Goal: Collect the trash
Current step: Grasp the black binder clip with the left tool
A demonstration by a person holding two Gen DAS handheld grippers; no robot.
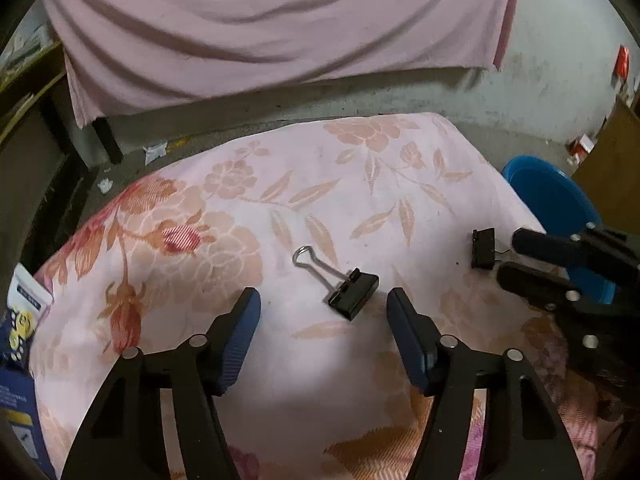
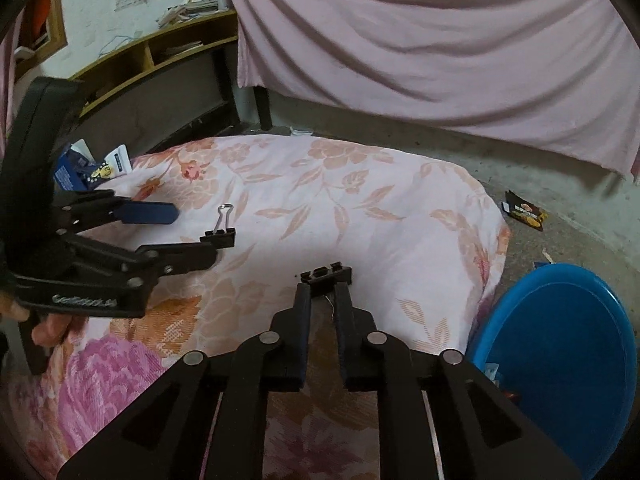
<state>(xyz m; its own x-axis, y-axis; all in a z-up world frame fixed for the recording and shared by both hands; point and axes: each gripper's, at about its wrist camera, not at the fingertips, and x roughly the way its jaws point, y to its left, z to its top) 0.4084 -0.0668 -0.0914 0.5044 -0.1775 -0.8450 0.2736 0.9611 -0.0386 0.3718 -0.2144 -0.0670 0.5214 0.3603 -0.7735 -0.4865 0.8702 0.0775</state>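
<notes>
Straddling a small stiff binder clip (image 1: 354,294), the left tongs (image 1: 323,312) stand spread; the right tongs (image 2: 323,294), at three o'clock, pinch another clip (image 2: 327,274) by its handles.

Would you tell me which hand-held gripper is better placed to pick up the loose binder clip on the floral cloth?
The left hand-held gripper: its open jaws flank the loose binder clip. The right hand-held gripper already pinches another clip.
</notes>
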